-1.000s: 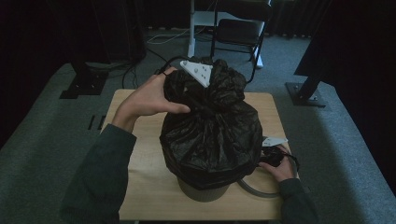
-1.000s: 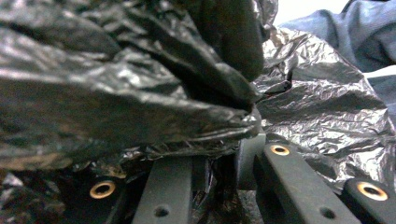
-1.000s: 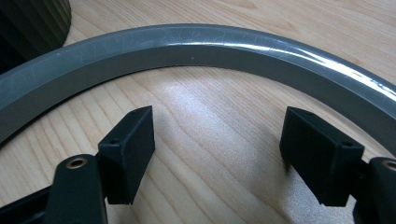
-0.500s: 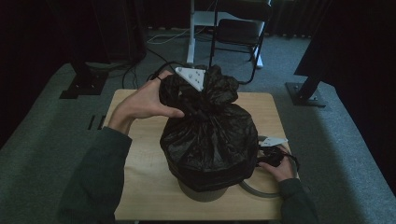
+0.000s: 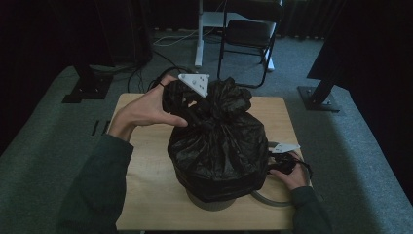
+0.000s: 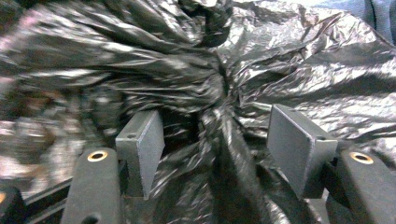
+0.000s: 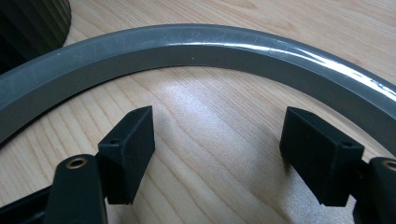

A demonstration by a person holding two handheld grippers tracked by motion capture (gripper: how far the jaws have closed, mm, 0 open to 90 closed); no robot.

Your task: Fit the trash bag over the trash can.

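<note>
A black bin bag [image 5: 219,151] stands on the wooden table [image 5: 146,185], pulled over a grey bin [image 5: 209,202] and gathered into a bunched neck at the top. My left gripper [image 5: 197,97], its grey plate upward, is at that neck, held by a hand. In the left gripper view its jaws stand open [image 6: 215,140] with a twisted strand of the bag [image 6: 299,60] between them. My right gripper [image 5: 280,163] rests low at the bag's right side. It is open [image 7: 217,149] over bare wood, just short of a grey ring [image 7: 196,51].
The grey ring [image 5: 265,199] lies flat on the table by the bin's base. A dark ribbed object [image 7: 32,23] shows beside it. Beyond the table stand a black chair [image 5: 248,34] and two stand bases [image 5: 85,90], [image 5: 319,97] on grey carpet.
The left hand and gripper have shifted slightly left and down onto the bag's neck, which looks more tightly bunched. The right gripper has stayed put.
</note>
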